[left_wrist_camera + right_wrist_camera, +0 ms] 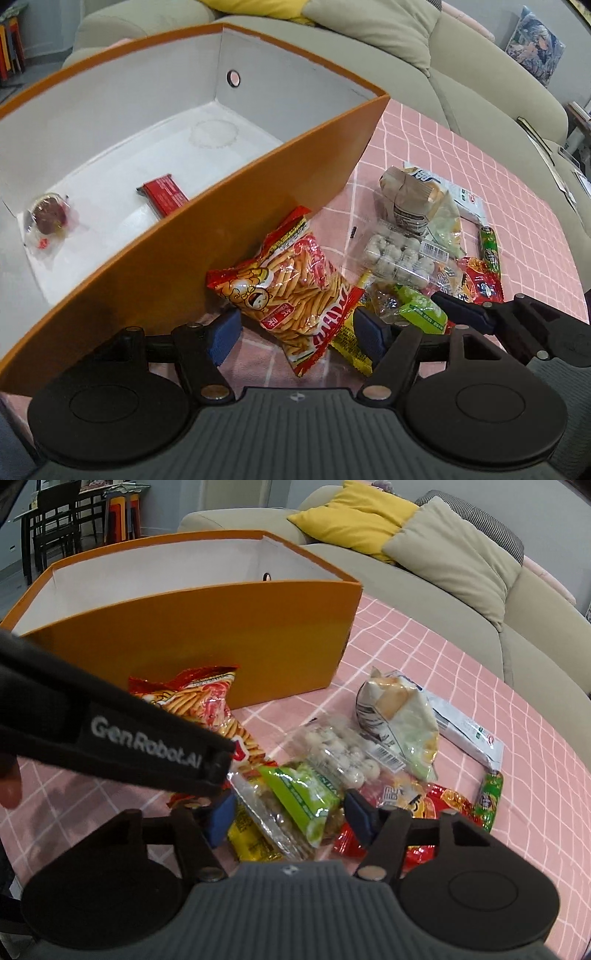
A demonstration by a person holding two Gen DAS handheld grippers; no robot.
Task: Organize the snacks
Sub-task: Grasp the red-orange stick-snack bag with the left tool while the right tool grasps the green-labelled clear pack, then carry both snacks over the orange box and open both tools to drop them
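While both grippers hang over the snack pile, neither has a hold yet. Left gripper (301, 332): jaws wide, straddling the red-and-orange stick-snack bag (295, 291), pads clear of it. The orange box (229, 206) stands just left of and beyond it, with a red bar (166, 194) and a round wrapped sweet (46, 216) already inside. Right gripper (290, 818): jaws partly apart around the green-labelled clear packet (303, 801), contact not clear. Risk: the packets overlap, so closing may pinch the yellow wrapper (251, 840) beneath too, or glossy film may slip out. The grippers sit near each other; a lift could clash.
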